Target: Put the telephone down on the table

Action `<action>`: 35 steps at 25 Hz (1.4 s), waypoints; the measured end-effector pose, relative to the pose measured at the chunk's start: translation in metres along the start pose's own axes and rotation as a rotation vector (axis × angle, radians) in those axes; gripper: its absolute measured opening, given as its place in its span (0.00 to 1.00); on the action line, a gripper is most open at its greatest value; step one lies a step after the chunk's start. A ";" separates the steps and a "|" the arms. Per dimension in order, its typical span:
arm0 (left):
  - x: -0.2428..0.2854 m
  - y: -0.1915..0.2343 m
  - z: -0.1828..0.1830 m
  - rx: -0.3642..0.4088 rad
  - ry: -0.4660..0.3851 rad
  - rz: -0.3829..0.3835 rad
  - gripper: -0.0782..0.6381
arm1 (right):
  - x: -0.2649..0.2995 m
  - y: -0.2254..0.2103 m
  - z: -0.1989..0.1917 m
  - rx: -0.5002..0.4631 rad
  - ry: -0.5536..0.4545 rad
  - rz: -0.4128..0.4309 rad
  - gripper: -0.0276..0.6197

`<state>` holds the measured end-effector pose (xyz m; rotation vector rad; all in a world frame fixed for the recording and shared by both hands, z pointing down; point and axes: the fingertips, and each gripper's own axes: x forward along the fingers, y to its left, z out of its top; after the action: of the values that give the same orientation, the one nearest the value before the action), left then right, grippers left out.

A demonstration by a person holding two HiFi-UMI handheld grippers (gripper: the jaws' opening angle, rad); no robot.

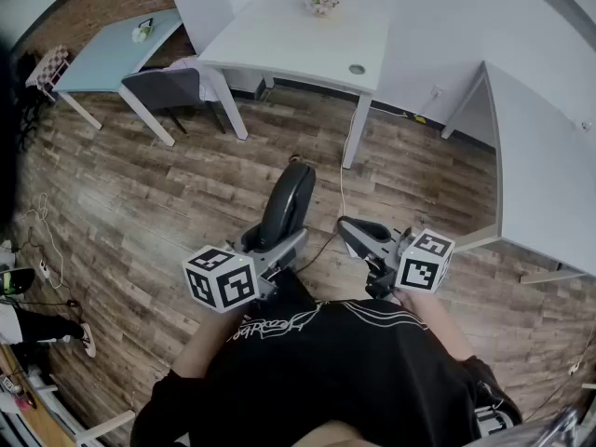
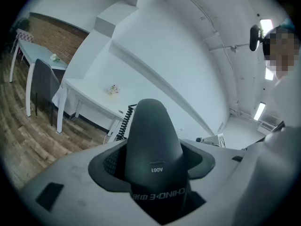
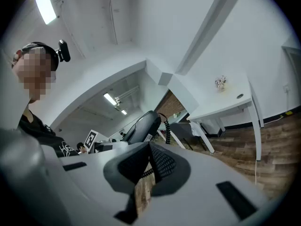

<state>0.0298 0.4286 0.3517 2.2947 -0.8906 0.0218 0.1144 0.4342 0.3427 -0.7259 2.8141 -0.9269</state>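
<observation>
The left tool (image 1: pixel 272 248) is closed on the black telephone handset (image 1: pixel 287 201). Its two jaws stand wide apart and press the handset from both sides. In the left gripper view the handset (image 2: pixel 153 145) fills the space between the dark pads, and its rounded end points away from the camera. In the head view the handset reaches from the tool toward 12 o'clock. It is in the air above the wooden floor (image 1: pixel 140 194) and does not lie on any bench. Its coiled cord (image 2: pixel 123 121) hangs at 10 o'clock from the handset.

The right tool (image 1: pixel 365 238) is at 3 o'clock from the left one, a little apart. In the right gripper view the tips of this tool (image 3: pixel 148 166) meet, with only a thin slit lower between the pads, and it holds nothing. Beyond it, at 12 o'clock, the handset (image 3: pixel 143 126) shows again.

A white bench (image 1: pixel 298 49) stands at 12 o'clock across the floor, well apart from the handset, with a small bunch of flowers (image 1: pixel 325 0) on it. A second white bench (image 1: pixel 549 166) is at 3 o'clock.
</observation>
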 end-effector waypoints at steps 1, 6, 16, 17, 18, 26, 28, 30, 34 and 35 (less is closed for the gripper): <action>-0.001 -0.003 0.000 0.002 -0.002 0.000 0.52 | -0.003 0.002 0.001 -0.001 -0.001 -0.001 0.10; -0.010 -0.013 -0.005 0.007 -0.007 -0.007 0.52 | -0.011 0.013 0.000 -0.004 -0.009 -0.008 0.10; -0.002 -0.008 -0.013 -0.018 0.011 -0.041 0.52 | -0.015 0.001 -0.008 0.038 -0.014 -0.061 0.10; -0.001 -0.007 -0.012 -0.020 0.012 -0.042 0.52 | -0.013 0.000 -0.007 0.039 -0.012 -0.059 0.10; -0.001 -0.006 -0.011 -0.022 0.012 -0.043 0.52 | -0.012 0.000 -0.007 0.039 -0.010 -0.059 0.10; 0.003 0.022 0.006 -0.030 0.003 -0.040 0.52 | 0.018 -0.016 0.003 0.041 0.016 -0.062 0.10; 0.005 0.036 0.014 -0.039 0.007 -0.035 0.52 | 0.034 -0.024 0.005 0.051 0.029 -0.064 0.10; 0.007 0.053 0.023 -0.047 0.007 -0.027 0.52 | 0.051 -0.034 0.009 0.066 0.039 -0.061 0.10; 0.014 0.099 0.048 -0.063 -0.003 0.002 0.52 | 0.098 -0.060 0.018 0.103 0.062 -0.042 0.10; 0.018 0.112 0.055 -0.066 0.000 0.011 0.52 | 0.111 -0.068 0.020 0.111 0.071 -0.039 0.10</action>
<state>-0.0362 0.3247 0.3782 2.2284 -0.8913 -0.0028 0.0493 0.3237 0.3729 -0.7504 2.7902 -1.1267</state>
